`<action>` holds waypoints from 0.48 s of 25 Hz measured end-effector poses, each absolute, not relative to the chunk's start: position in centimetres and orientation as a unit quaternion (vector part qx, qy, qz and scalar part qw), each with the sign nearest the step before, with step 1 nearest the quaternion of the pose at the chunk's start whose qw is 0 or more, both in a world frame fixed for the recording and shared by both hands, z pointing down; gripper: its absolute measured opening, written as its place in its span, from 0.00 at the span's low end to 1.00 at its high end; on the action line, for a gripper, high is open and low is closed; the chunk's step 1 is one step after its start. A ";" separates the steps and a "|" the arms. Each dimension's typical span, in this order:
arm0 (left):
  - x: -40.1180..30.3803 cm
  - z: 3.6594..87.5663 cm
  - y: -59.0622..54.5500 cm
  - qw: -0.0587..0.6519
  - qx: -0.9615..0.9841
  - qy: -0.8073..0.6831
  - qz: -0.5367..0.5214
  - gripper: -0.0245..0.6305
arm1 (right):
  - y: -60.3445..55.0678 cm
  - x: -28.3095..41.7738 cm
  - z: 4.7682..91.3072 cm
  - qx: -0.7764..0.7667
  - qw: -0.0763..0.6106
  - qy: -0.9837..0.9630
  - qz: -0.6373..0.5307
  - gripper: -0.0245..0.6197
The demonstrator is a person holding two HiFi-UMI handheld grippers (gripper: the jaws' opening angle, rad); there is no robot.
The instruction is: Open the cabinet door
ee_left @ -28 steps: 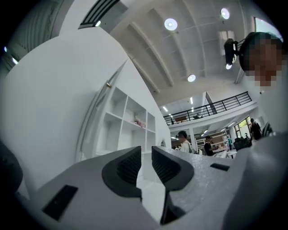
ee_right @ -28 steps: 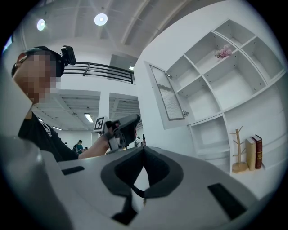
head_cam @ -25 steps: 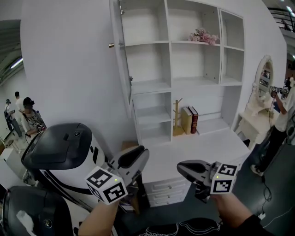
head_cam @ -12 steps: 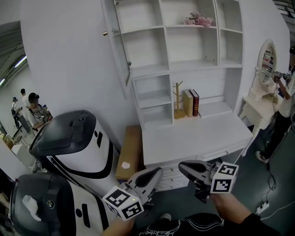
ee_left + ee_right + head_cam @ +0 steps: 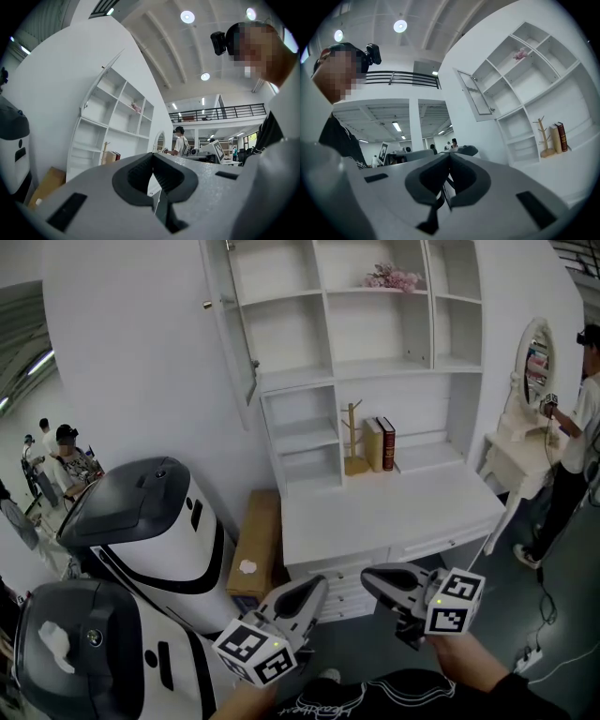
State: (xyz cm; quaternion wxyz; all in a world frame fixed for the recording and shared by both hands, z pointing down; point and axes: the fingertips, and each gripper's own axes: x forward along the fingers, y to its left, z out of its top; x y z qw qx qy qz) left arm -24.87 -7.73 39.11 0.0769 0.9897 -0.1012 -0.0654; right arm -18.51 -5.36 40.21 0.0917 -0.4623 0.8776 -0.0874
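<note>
Cabinet door (image 5: 228, 329) stood swung open at the far upper left of the white shelf unit (image 5: 375, 343), attached along the unit's left edge and angled out into the room, so that the compartment behind it lay exposed. Judged from this, the opening step appeared complete.

Left gripper (image 5: 311, 592) and right gripper (image 5: 375, 579) were held low at the near edge of the scene, side by side and well apart from the door. Each had its jaws pressed together with nothing between them, as both gripper views confirmed. This was probably a resting posture, since nothing remained to be grasped.

Surroundings: a white desk (image 5: 394, 512) with drawers beneath lay between the grippers and the shelves and would block any direct low approach. On the shelf above it were two books (image 5: 380, 443) beside a small wooden stand (image 5: 352, 442); pink flowers (image 5: 392, 277) sat on the top shelf. To the left, a cardboard box (image 5: 255, 545) leaned by a white-and-black machine (image 5: 155, 531). At far right, a person (image 5: 581, 427) stood at a mirrored dresser (image 5: 530, 381).
</note>
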 end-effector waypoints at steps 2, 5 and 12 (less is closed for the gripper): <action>-25.1 39.1 -7.5 0.080 0.989 -0.102 -0.070 0.04 | -5.1 -18.8 40.2 -0.460 0.089 0.879 -0.085 0.05; -25.0 39.2 -7.2 0.079 0.989 -0.102 -0.073 0.04 | -4.7 -18.9 40.4 -0.455 0.087 0.882 -0.088 0.05; -24.5 39.4 -6.3 0.082 0.989 -0.107 -0.066 0.04 | -4.0 -18.6 40.8 -0.448 0.094 0.884 -0.098 0.05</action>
